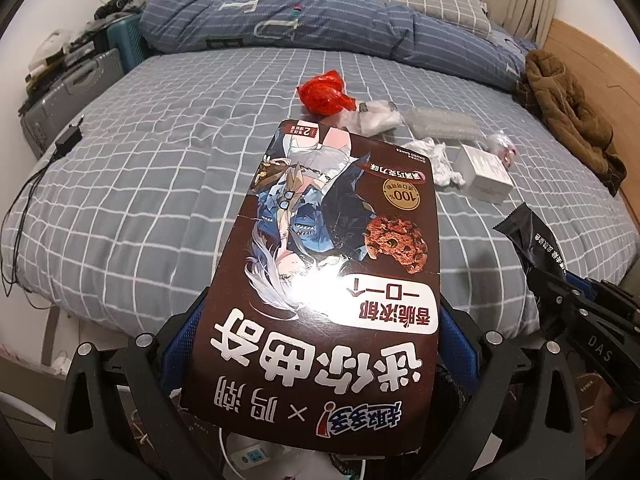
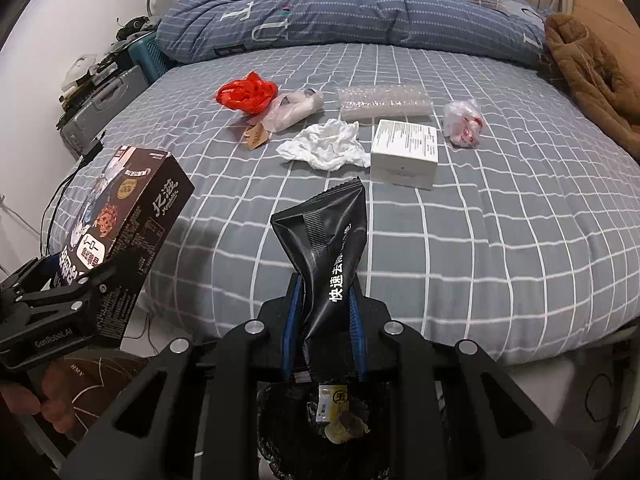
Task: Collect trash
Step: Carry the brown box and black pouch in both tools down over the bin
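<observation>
Right tongs [image 2: 324, 320], black sachet [image 2: 328, 240] bedward.

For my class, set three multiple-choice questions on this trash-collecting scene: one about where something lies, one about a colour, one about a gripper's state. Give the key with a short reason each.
1. Where does the white box lie?
A. on the bed, right of the crumpled tissue
B. inside the bin
C. on top of the brown coat

2. What colour is the crumpled plastic bag farthest left among the trash on the bed?
A. green
B. red
C. yellow

3. What is the right gripper doing?
A. open and empty
B. shut on a black pouch
C. shut on the tissue

Key: 1 A, the box sits on the checked sheet beside the tissue. 2 B, it is bright red. 3 B, the black pouch is pinched between its fingers.
</observation>
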